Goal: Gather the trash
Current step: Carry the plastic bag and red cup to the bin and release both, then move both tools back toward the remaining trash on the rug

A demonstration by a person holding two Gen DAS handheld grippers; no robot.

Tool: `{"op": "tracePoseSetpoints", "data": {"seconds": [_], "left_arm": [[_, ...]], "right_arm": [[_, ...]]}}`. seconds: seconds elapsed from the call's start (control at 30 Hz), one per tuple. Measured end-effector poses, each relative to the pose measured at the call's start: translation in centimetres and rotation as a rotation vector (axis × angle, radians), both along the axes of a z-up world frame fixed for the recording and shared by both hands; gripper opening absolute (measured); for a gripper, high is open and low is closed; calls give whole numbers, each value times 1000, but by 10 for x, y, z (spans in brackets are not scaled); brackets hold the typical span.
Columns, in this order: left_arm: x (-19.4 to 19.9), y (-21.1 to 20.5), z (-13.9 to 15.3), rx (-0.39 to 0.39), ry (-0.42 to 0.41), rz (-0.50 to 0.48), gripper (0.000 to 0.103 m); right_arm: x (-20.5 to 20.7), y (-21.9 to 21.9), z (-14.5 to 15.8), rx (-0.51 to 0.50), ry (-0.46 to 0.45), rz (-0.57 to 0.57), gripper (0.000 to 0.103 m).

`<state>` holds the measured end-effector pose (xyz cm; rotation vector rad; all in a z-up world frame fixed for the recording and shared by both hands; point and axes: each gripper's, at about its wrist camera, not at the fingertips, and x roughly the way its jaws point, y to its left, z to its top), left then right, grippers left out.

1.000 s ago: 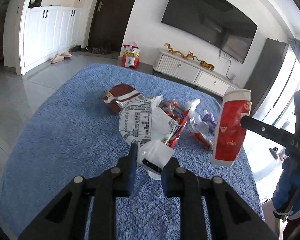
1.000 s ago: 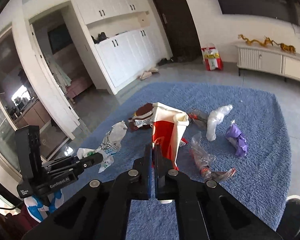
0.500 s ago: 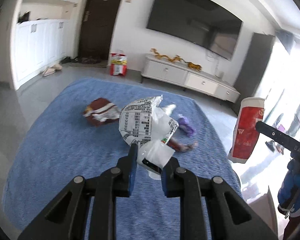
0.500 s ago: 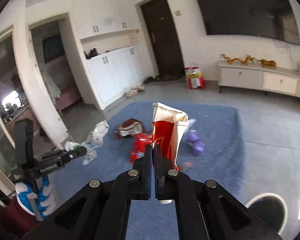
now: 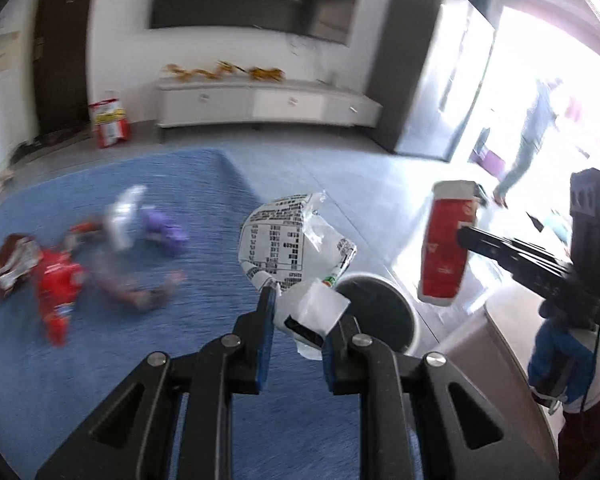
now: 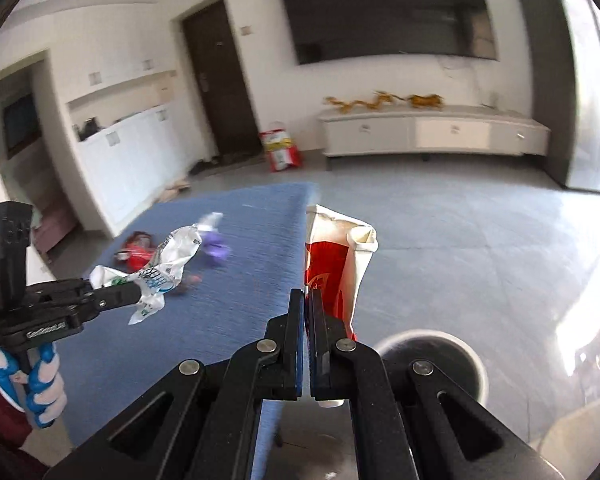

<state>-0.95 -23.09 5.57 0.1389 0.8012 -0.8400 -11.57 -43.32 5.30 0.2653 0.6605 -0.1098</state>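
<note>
Left gripper pinching crumpled white printed plastic wrapper; right gripper pressed on flattened red-and-white paper carton, both lifted, probably for dropping into round white-rimmed bin below. Left view alone shows blurred litter on blue rug; right view shows bin's far rim.

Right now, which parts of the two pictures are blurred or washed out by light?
Left wrist view: litter on the blue rug is motion-blurred, the doorway is blown out. Right wrist view: floor glares at right; the red paper cup stays sharp.
</note>
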Motion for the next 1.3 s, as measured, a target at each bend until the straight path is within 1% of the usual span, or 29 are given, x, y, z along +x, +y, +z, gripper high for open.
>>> {"op": "tracePoseSetpoints", "data": {"seconds": [0.13, 0.23, 0.33, 0.4, 0.5, 0.57, 0.63, 0.67, 0.7, 0.73, 0.77, 0.8, 0.83, 0.87, 0.93, 0.97, 1.0, 1.03, 1.13, 1.3], "left_arm": [[-1, -58, -19, 56, 19, -90, 19], [-2, -94, -34, 90, 38, -129, 19], [5, -129, -53, 121, 79, -155, 20], [10, -146, -66, 140, 101, -167, 20], [15, -171, -85, 168, 134, -184, 20], [18, -188, -98, 185, 144, -191, 22], [18, -197, -107, 193, 153, -190, 22], [20, -203, -113, 190, 174, -189, 23], [21, -206, -117, 189, 189, -191, 24], [22, -211, -122, 185, 214, -194, 25], [25, -213, -125, 185, 224, -192, 26], [27, -215, -127, 184, 236, -193, 27], [29, -217, -130, 180, 254, -197, 27], [31, -218, -131, 174, 265, -200, 27], [35, -218, -132, 163, 275, -199, 32], [36, -216, -131, 156, 277, -193, 38], [40, -215, -130, 153, 278, -187, 41], [41, -211, -128, 144, 281, -179, 41], [41, -199, -121, 129, 282, -170, 41], [33, -171, -96, 91, 235, -151, 41]], "right_arm": [[-1, -37, -27, 37, 36, -74, 2], [5, -59, -48, 67, 66, -109, 2], [12, -79, -72, 101, 100, -141, 2], [12, -88, -86, 113, 119, -158, 2], [23, -103, -105, 129, 154, -182, 2], [25, -111, -117, 139, 174, -193, 3], [32, -120, -129, 140, 201, -206, 4], [32, -122, -133, 141, 209, -209, 4], [30, -126, -139, 141, 221, -215, 4], [32, -129, -143, 143, 228, -221, 7], [32, -131, -147, 148, 233, -225, 13], [31, -132, -149, 154, 235, -230, 17], [30, -133, -151, 160, 235, -232, 23], [29, -133, -153, 165, 235, -236, 25], [27, -131, -154, 170, 237, -240, 26], [26, -131, -154, 171, 237, -242, 28], [25, -130, -153, 174, 237, -245, 30], [24, -129, -151, 175, 234, -246, 32], [21, -124, -142, 165, 221, -244, 33], [11, -105, -116, 133, 192, -229, 36]]}}
